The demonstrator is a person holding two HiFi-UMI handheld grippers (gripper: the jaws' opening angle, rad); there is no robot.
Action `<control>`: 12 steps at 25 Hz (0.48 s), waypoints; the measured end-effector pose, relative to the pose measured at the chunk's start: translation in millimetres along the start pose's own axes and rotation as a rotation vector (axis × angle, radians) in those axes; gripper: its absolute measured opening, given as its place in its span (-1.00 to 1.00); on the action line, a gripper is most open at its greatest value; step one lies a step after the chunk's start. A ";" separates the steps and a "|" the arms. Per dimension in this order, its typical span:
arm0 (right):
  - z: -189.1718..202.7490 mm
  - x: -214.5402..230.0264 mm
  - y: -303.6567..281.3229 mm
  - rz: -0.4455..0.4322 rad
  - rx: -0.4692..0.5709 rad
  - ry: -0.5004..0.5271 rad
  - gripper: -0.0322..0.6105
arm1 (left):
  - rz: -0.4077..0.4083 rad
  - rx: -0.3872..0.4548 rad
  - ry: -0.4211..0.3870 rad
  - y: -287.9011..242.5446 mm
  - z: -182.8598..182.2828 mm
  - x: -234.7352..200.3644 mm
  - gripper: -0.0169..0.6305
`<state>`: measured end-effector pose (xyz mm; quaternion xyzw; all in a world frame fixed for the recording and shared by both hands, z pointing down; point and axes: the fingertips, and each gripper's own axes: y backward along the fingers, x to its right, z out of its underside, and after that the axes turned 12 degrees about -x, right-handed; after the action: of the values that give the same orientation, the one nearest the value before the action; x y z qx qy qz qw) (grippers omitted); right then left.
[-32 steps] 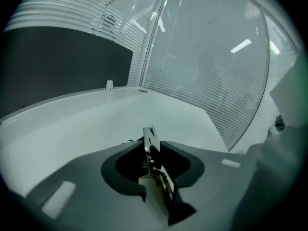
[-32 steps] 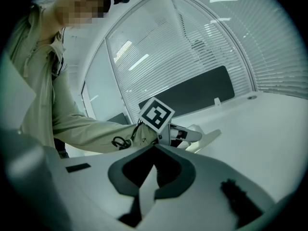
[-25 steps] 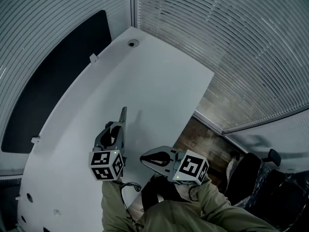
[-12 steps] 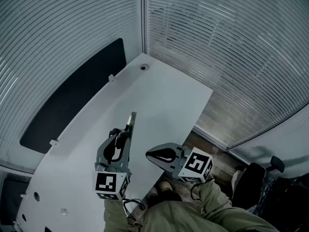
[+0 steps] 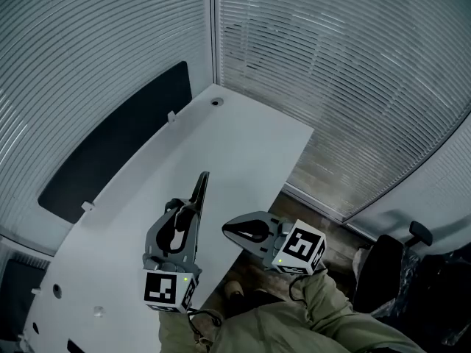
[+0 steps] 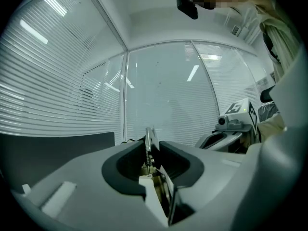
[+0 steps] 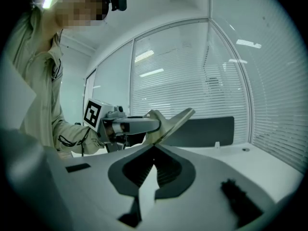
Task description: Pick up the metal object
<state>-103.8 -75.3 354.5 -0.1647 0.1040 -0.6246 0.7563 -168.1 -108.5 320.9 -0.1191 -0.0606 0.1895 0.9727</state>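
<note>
metal object point(image 5: 201, 187) juts forward along left hand-held gripper point(image 5: 193, 210)

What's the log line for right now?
left gripper: shut on metal object | right gripper: shut, empty | metal object: held over white table

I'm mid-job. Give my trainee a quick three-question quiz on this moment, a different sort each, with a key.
1. True or false: the left gripper is shut on the metal object.
2. Multiple choice: on the right gripper, the fingers are A) closed on a cup, B) together with nothing between them, C) wide apart.
3. Fill in: the metal object is held ____ the white table, not lying on it.
Key: 1 true; 2 B; 3 above.
</note>
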 end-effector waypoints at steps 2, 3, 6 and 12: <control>-1.8 -11.7 10.1 0.004 0.010 0.013 -0.91 | -0.004 0.012 -0.008 14.3 -2.0 12.3 -0.64; -2.8 -16.9 15.4 0.006 0.018 0.020 -0.91 | -0.007 0.020 -0.013 21.1 -3.8 18.5 -0.64; -3.7 -34.5 33.5 0.003 0.038 0.041 -0.91 | -0.020 0.042 -0.027 39.8 -8.7 39.5 -0.64; 17.9 -82.9 76.8 -0.008 0.060 0.035 -0.91 | -0.047 0.055 -0.040 85.7 -4.4 96.4 -0.64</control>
<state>-43.8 20.7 337.9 -0.1315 0.0977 -0.6330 0.7566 -109.0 4.6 301.8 -0.0872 -0.0774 0.1705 0.9784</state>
